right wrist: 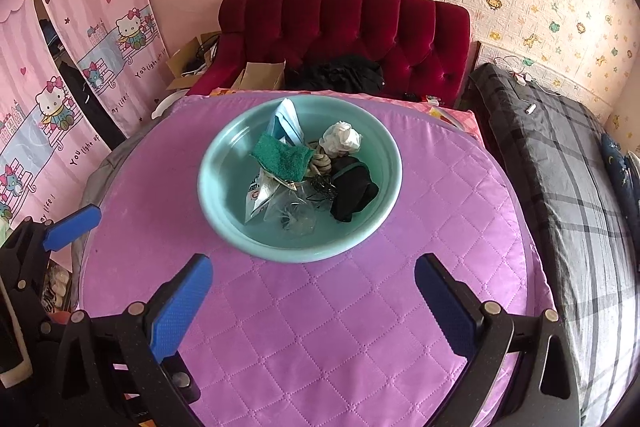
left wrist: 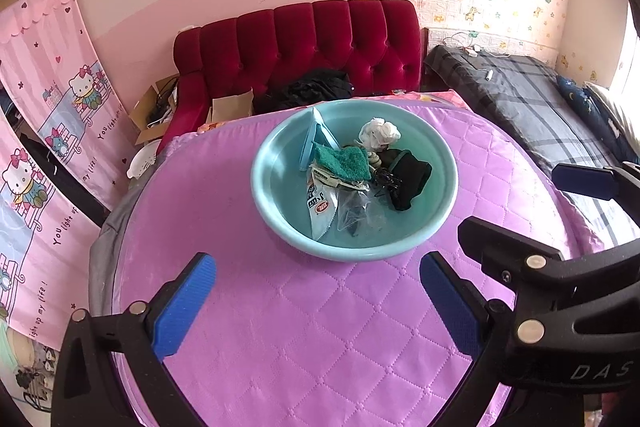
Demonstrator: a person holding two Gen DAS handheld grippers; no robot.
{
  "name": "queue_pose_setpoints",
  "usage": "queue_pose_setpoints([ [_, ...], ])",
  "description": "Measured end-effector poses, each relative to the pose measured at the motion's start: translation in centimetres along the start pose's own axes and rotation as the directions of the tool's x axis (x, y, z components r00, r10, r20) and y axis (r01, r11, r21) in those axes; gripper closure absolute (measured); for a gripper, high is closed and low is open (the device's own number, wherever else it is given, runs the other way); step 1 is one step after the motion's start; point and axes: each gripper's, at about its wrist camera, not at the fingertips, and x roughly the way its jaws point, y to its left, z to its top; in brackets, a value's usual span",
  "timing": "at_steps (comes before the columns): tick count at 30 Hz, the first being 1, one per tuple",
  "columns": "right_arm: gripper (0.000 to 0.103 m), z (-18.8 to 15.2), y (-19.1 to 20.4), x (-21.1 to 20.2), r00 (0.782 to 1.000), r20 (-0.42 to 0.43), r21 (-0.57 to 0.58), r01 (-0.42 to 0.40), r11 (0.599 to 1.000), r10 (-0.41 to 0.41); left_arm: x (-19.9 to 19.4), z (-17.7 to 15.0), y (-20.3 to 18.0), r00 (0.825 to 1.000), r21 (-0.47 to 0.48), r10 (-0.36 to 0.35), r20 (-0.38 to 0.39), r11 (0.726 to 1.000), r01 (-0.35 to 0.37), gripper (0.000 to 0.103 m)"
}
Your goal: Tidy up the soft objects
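Note:
A light teal basin (left wrist: 276, 195) (right wrist: 216, 187) stands on a round table with a purple quilted cover (left wrist: 312, 339) (right wrist: 320, 339). In it lie a green towel piece (left wrist: 340, 163) (right wrist: 282, 157), a crumpled white cloth (left wrist: 378, 133) (right wrist: 342, 139), a black cloth (left wrist: 410, 179) (right wrist: 354, 193), a blue face mask (left wrist: 316, 139) (right wrist: 286, 123), a clear plastic bag (left wrist: 356, 211) (right wrist: 294, 213) and a snack packet (left wrist: 320, 205). My left gripper (left wrist: 318, 303) is open and empty, just before the basin. My right gripper (right wrist: 314, 307) is open and empty, beside it.
A red velvet sofa (left wrist: 304, 43) (right wrist: 344, 23) with a black garment and cardboard boxes stands behind the table. A bed with a grey plaid cover (left wrist: 532, 107) (right wrist: 568, 179) is at the right. Pink cartoon curtains (left wrist: 52, 115) (right wrist: 80, 59) hang at the left.

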Motion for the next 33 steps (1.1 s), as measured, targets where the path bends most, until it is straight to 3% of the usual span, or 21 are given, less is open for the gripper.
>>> queue_pose_setpoints([
  [33,0.0,-1.5,0.2,-0.8,1.0,0.0,0.012,-0.002,1.0,0.002,-0.4,-1.2,-0.5,1.0,-0.008,-0.002,-0.011,1.0,0.002,0.0],
])
